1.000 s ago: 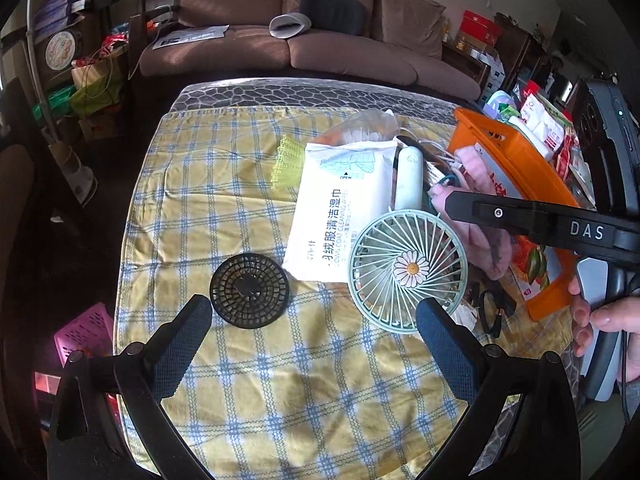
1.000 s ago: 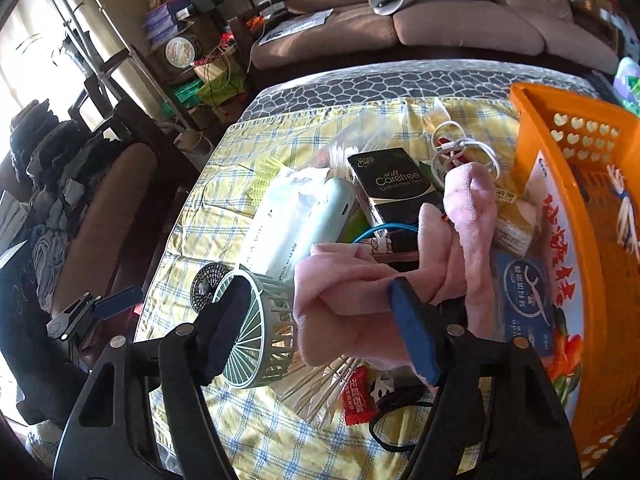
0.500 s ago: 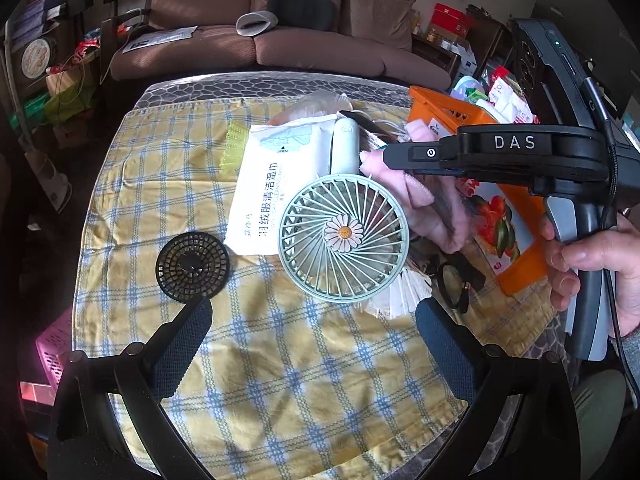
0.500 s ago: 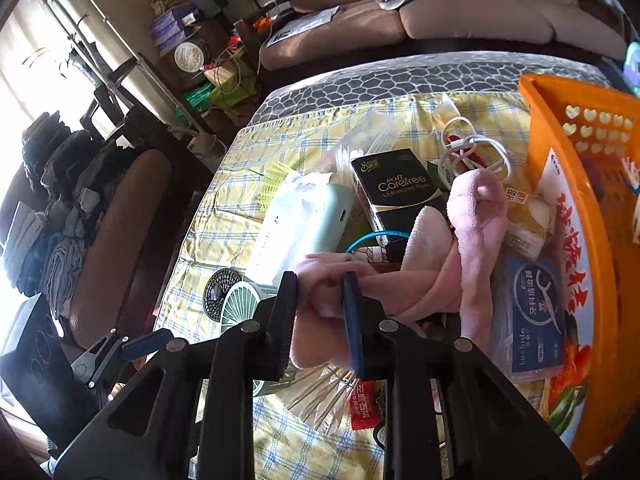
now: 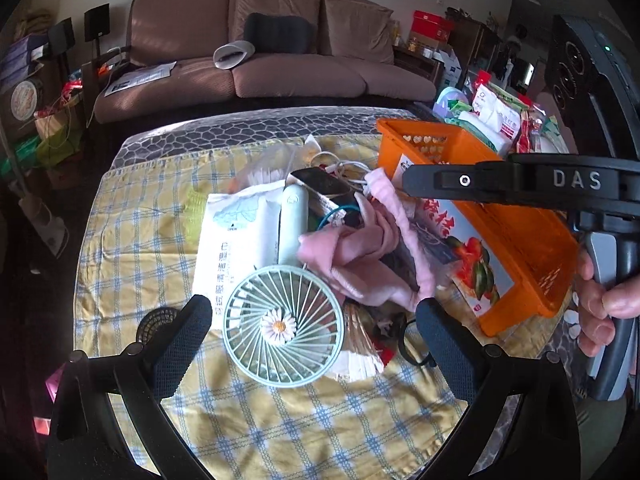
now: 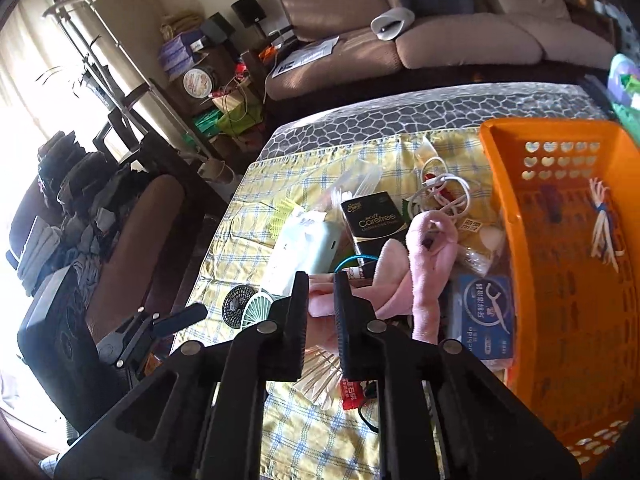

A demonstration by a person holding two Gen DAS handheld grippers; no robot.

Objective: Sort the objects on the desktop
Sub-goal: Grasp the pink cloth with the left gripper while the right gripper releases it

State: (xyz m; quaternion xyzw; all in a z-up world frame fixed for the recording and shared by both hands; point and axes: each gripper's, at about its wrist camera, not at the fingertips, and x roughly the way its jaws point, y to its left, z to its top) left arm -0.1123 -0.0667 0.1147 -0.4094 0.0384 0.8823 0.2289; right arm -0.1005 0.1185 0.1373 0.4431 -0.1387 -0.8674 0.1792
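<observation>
The right claw (image 6: 321,294) is nearly together, its jaws closing, with a fold of the pink cloth (image 6: 424,256) pinched between the two pads. From that pinch the cloth trails away toward two o'clock, draped over the clutter in the middle of the surface (image 5: 132,216). A hand (image 5: 600,308) grips the right claw's handle at the three o'clock edge of the left wrist view, and the tool's dark arm crosses above the orange basket (image 5: 532,240).

The left claw (image 5: 314,334) hangs with its jaws wide apart, holding nothing and touching nothing. Between its pads, lower down on the checked cloth, lies the mint-green fan (image 5: 282,324) with a daisy at its hub. The pink cloth sits at about one o'clock from the fan, its lower edge just beside the fan's rim. A white wipes packet (image 5: 236,240) lies at eleven o'clock from the fan, partly under it.

The orange basket stands at the three o'clock side of the surface, near the pink cloth. A black tissue pack (image 6: 374,218) and a coiled white cable (image 6: 444,192) lie beyond the cloth, toward twelve o'clock.
</observation>
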